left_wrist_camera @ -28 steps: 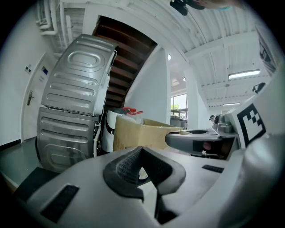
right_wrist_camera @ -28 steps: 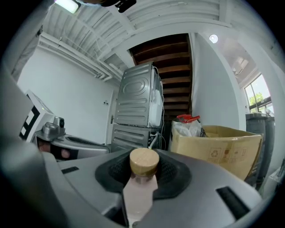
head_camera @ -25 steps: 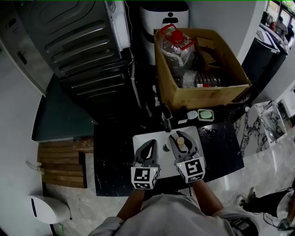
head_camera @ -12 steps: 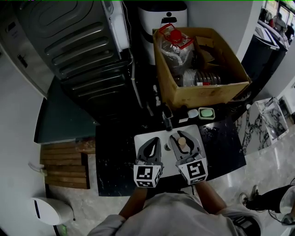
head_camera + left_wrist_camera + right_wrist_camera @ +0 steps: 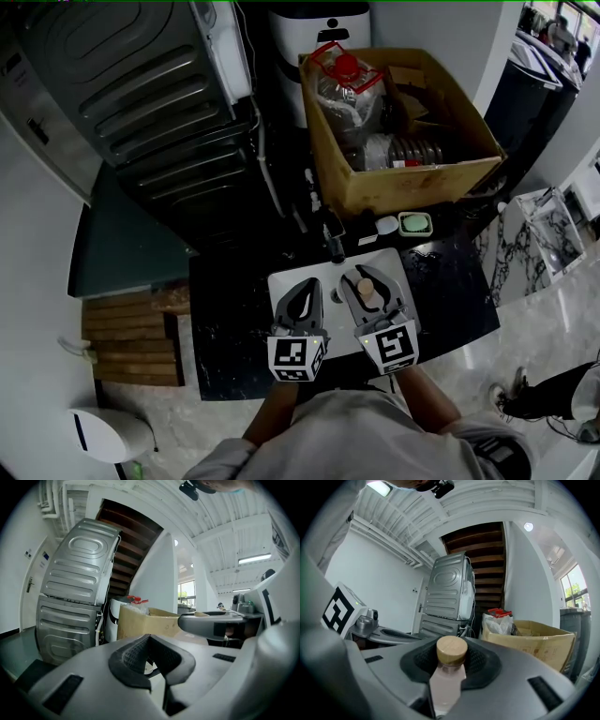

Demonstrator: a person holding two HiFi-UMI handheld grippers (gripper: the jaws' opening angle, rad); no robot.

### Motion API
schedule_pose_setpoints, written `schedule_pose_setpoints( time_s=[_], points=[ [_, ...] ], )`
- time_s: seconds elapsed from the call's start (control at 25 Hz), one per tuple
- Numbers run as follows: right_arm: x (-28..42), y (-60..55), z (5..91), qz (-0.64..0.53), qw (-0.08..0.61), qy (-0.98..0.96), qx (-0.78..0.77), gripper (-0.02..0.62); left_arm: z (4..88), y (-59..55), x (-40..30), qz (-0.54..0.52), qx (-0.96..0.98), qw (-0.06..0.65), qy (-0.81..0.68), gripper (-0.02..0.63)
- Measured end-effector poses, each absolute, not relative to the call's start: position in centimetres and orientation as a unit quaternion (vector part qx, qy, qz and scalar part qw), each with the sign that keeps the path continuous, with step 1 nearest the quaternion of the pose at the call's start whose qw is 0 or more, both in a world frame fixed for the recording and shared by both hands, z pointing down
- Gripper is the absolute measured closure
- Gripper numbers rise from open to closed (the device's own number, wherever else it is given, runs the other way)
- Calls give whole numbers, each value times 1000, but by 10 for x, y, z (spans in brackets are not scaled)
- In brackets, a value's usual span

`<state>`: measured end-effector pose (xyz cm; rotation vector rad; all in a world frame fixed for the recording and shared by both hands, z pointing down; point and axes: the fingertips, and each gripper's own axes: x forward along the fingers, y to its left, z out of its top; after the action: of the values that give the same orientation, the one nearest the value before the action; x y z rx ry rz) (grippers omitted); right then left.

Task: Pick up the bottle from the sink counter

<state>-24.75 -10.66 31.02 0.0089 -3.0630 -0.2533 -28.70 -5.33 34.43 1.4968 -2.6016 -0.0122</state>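
Observation:
A small bottle [image 5: 446, 684] with a pale pink body and a round wooden cap [image 5: 451, 650] stands between the dark pads of my right gripper [image 5: 451, 663], which is shut on it. In the head view the cap of the bottle [image 5: 366, 288] shows between the right gripper's [image 5: 365, 279] grey fingers, above the white sink [image 5: 330, 276]. My left gripper [image 5: 308, 290] hovers beside it over the sink's left half. Its pads [image 5: 133, 654] meet at the tip with nothing between them.
The black counter [image 5: 225, 323] surrounds the sink, with a dark faucet [image 5: 334, 246] and a green soap dish [image 5: 414, 223] at its back edge. Behind stand a cardboard box [image 5: 412, 178] of plastic bottles and a grey washing machine [image 5: 131, 103]. Wooden slats [image 5: 122, 337] lie at the left.
Both grippers stay in nearly the same place over the sink, and the bottle stays in the right jaws. Only the head camera's framing has shifted slightly.

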Motion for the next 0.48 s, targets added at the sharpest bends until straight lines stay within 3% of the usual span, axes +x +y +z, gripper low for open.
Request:
schedule_pose_setpoints(
  time_s=[0.48],
  points=[
    [-240, -118, 321, -75, 47, -996, 28, 474, 349, -64, -281, 1, 512, 70, -856, 592]
  ],
)
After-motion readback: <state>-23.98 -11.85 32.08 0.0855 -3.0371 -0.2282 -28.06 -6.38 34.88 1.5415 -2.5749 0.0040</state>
